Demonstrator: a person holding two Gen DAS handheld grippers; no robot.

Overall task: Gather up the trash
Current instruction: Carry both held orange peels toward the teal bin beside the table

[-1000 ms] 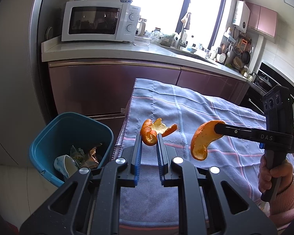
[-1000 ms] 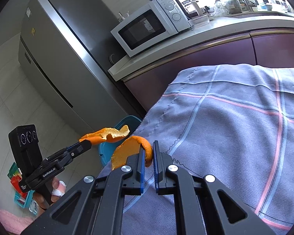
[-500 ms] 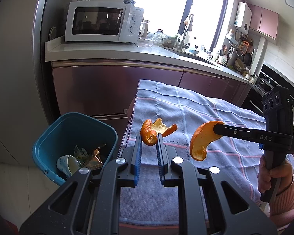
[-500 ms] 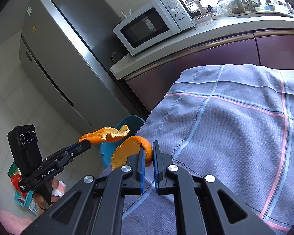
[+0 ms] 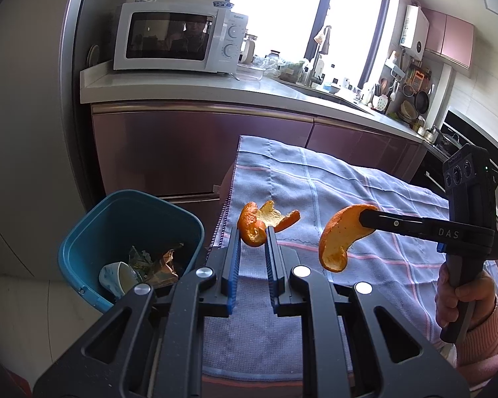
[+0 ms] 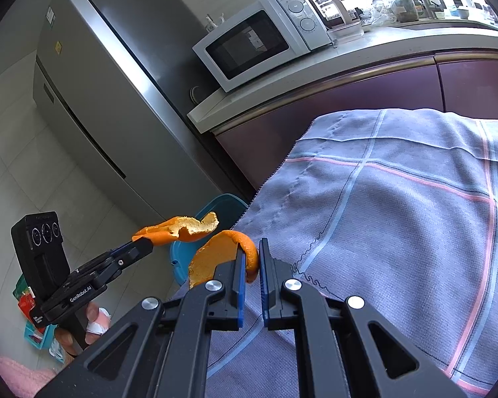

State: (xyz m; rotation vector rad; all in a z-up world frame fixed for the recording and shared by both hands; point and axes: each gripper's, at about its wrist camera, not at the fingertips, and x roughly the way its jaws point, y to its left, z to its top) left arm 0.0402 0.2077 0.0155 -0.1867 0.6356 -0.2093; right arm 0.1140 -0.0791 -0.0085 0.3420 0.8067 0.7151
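Kitchen view shifted, orange peels [image 5: 255, 229] still gripped

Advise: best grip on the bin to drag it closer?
Pinch the bin at its near rim, coming from above: the top is open and the wall thin, so one finger goes inside, one outside. Both hand-held grippers are full of peel; probably drop that first.

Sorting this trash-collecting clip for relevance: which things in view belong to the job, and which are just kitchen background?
Part of the job:
- jagged orange peel in the left hand-held gripper
- curved orange peel in the right hand-held gripper
- blue bin, already holding a cup and wrappers

Just background:
- microwave
- fridge
- checked cloth
- dishes by the sink
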